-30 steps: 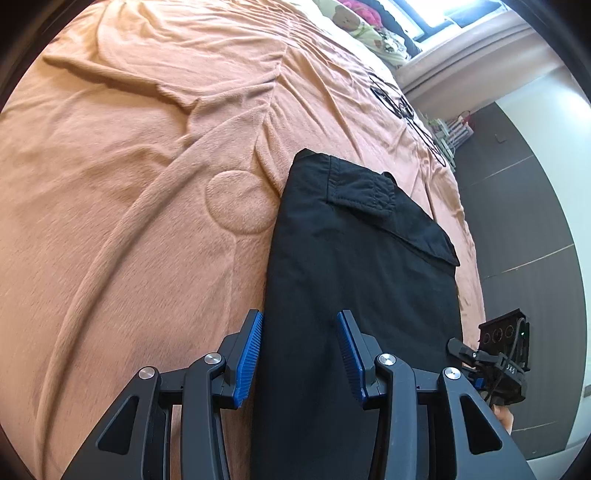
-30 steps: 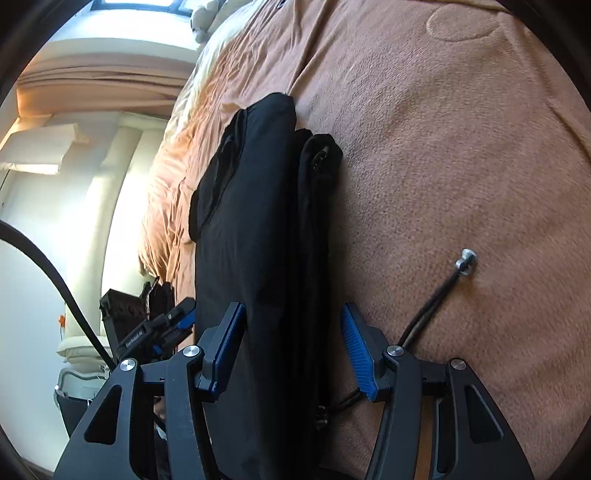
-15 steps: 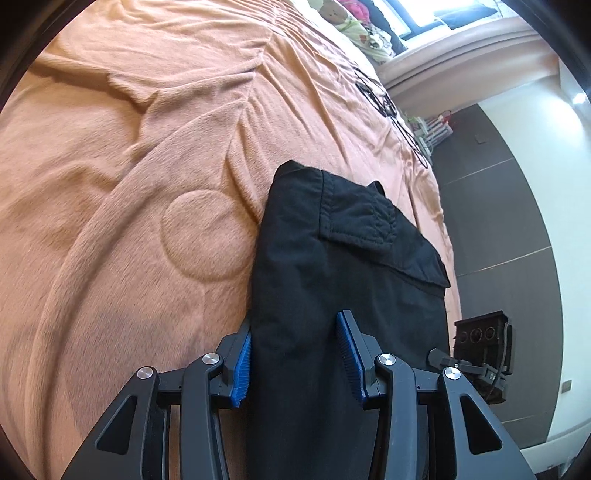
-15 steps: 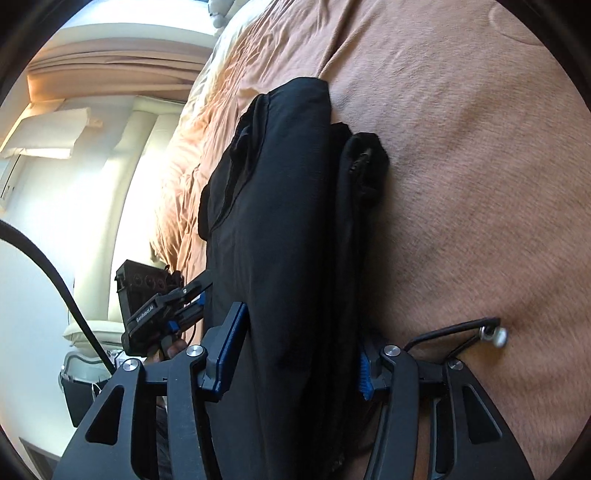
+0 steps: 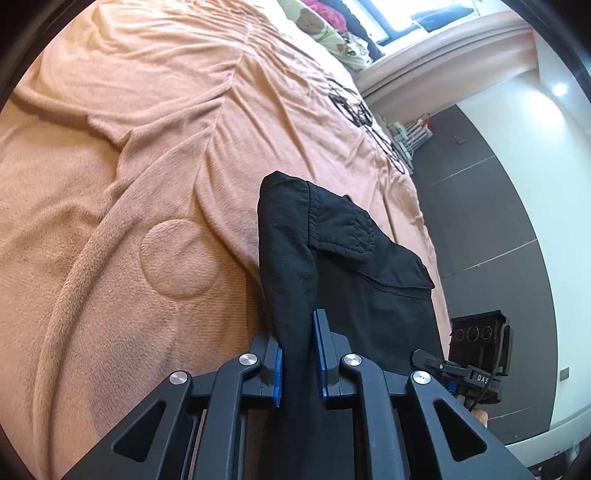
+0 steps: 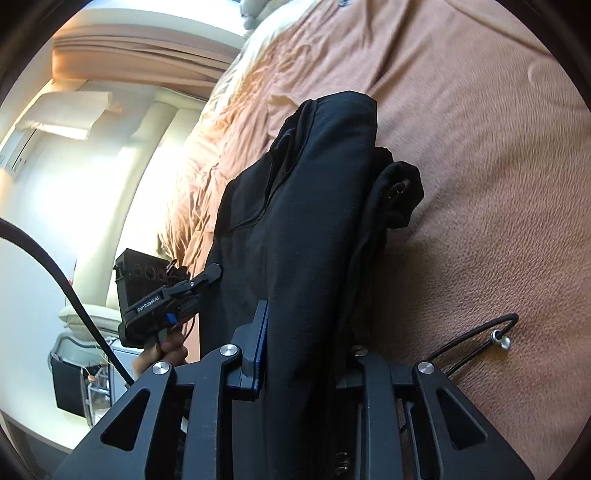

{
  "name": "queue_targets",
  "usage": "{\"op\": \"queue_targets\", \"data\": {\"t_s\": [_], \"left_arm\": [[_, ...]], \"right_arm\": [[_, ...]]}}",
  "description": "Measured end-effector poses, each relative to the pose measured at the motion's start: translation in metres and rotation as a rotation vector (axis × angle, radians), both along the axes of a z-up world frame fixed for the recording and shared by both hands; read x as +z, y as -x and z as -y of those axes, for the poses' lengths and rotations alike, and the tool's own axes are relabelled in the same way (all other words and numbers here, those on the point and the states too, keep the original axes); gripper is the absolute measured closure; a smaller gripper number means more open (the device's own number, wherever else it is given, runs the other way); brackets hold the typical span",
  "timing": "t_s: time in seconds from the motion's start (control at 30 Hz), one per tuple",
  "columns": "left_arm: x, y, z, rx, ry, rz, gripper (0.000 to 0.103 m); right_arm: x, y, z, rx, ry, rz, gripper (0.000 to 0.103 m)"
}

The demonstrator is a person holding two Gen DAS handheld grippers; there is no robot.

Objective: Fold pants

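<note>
Black pants [image 5: 351, 266], folded into a long strip with a flap pocket on top, lie on an orange blanket [image 5: 147, 147]. My left gripper [image 5: 298, 356] is closing its jaws on the strip's left edge, and its blue pads pinch the bunched cloth. In the right wrist view the same pants [image 6: 306, 221] run away from me, and my right gripper [image 6: 306, 349] is closing on their near end. Its left pad presses the cloth, which hides the right pad. Each view shows the other gripper at the bed's edge: the right gripper [image 5: 476, 354] and the left gripper [image 6: 162, 295], held by a hand [image 6: 162, 350].
A black drawstring with a metal tip [image 6: 498, 338] trails on the blanket [image 6: 480, 147] right of the pants. Black cables [image 5: 354, 107] and pillows [image 5: 325, 33] lie at the far end. The bed's edge drops to a dark floor [image 5: 480, 221].
Both grippers' jaws have come together on the pants. The cloth between the pads has bunched up and its edge has lifted off the blanket.
</note>
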State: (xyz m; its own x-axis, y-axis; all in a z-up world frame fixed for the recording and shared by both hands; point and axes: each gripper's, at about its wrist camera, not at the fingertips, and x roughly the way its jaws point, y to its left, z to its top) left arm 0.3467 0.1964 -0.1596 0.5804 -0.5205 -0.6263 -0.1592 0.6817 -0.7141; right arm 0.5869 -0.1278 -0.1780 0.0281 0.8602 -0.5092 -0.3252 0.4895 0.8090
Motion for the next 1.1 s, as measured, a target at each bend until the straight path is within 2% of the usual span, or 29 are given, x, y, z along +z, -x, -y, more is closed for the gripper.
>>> {"op": "queue_targets", "data": {"t_s": [0.33, 0.57, 0.87, 1.1], "left_arm": [[0.03, 0.005, 0.019, -0.01, 0.003, 0.063, 0.089], [0.052, -0.001, 0.049, -0.039, 0.003, 0.103, 0.089], [0.077, -0.018, 0.109, -0.113, 0.005, 0.157, 0.089], [0.098, -0.045, 0.174, -0.207, -0.004, 0.204, 0.089]], "right_arm": [[0.028, 0.02, 0.016, -0.013, -0.008, 0.107, 0.082], [0.049, 0.033, 0.039, -0.025, 0.007, 0.178, 0.082], [0.075, 0.056, 0.08, -0.077, 0.036, 0.251, 0.083], [0.096, 0.073, 0.13, -0.136, 0.06, 0.299, 0.083]]}}
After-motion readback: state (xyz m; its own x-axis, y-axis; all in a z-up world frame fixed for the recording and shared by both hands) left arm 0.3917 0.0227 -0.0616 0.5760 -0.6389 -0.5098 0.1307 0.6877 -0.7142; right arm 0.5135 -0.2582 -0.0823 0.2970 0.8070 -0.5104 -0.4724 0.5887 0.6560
